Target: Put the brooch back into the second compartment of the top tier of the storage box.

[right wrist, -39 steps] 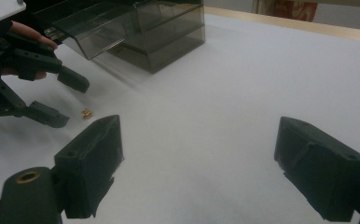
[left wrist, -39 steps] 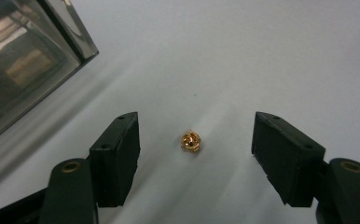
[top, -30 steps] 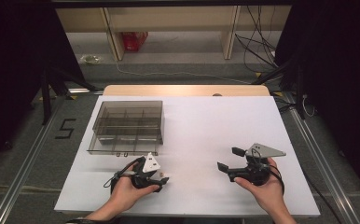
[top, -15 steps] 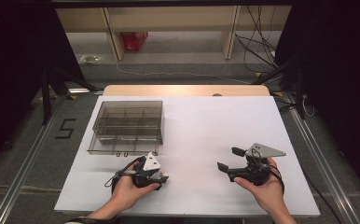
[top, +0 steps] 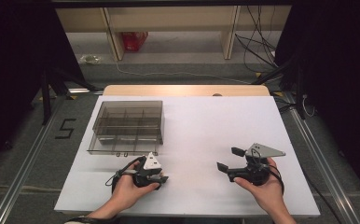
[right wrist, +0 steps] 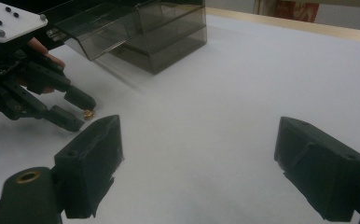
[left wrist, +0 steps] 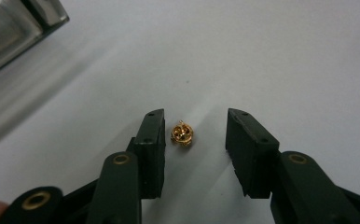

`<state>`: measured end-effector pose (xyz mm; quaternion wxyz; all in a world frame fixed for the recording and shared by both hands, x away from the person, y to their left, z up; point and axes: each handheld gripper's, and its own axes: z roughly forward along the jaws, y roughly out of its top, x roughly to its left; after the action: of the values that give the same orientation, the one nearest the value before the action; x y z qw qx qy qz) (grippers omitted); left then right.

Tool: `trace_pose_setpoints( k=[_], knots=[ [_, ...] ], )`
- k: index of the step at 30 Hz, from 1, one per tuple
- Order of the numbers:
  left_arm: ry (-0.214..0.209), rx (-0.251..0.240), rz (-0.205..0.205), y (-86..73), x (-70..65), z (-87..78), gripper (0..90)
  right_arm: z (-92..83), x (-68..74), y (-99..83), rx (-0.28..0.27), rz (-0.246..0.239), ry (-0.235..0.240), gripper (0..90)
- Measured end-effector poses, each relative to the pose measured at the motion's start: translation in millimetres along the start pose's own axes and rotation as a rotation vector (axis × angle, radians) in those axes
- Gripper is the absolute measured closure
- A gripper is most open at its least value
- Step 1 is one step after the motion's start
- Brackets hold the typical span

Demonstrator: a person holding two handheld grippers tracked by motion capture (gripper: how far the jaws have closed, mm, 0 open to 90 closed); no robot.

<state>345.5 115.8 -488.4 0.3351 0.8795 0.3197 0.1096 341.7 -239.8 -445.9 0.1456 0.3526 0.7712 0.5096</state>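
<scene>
Two black grippers rest on the white table point(top: 201, 121): the left gripper point(left wrist: 194, 135), jaws just narrowing, straddles a small gold metal bead point(left wrist: 182, 134) ungripped; the right gripper point(right wrist: 197, 154) gapes empty; a smoky clear-plastic compartment box point(top: 128, 125) sits at eleven o'clock.

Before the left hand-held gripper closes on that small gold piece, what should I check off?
1. Gold piece lies between the left hand-held gripper pads: ok.
2. Piece centred in the gap: not ok, it sits near one pad; the jaws have just been closing.
3. Pads pressing on the piece: not ok, gaps show on both sides.
4. Right hand-held gripper open and away from the piece: ok.
5. Compartment box lies apart from the left hand-held gripper: ok.
6. Which compartment is meant: cannot tell.
</scene>
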Motion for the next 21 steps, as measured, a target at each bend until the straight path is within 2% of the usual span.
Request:
trace_pose_setpoints(
  k=[21],
  knots=[
    [0.005, 0.010, -0.016, 0.4, -3.3, -1.2, 75.4, 0.3, 0.5, 0.2, -0.001, 0.003, 0.002, 16.0]
  ],
)
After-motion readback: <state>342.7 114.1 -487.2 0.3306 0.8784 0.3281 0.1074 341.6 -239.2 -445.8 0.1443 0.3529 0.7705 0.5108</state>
